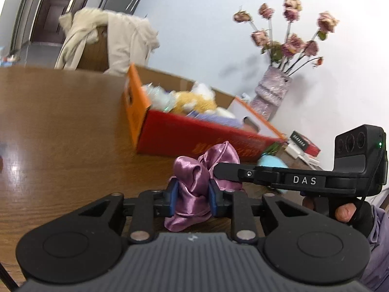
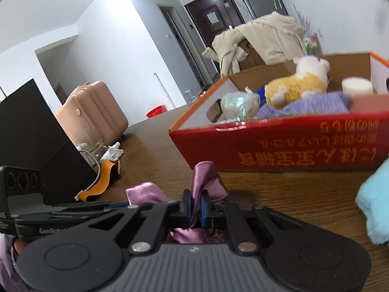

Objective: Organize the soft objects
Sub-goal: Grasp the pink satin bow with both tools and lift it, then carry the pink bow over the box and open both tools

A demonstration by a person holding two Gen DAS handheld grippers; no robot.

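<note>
The purple satin cloth (image 1: 194,182), lying on the bench (image 1: 60,126) near the red box (image 1: 194,136), is gripped by both the left tool (image 1: 193,199) and the right tool (image 2: 196,206). It should be lifted evenly, with both grips kept firm.

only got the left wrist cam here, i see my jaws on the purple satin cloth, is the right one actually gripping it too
Observer: Yes. The right gripper is shut on a fold of the purple satin cloth.
Operator: whats to the left of it, off my view
Observer: A black box with an orange strap beside it.
Operator: can you see into the red box better
Observer: Yes. In the red box, a yellow and white plush toy lies on a blue knit cloth.
</note>
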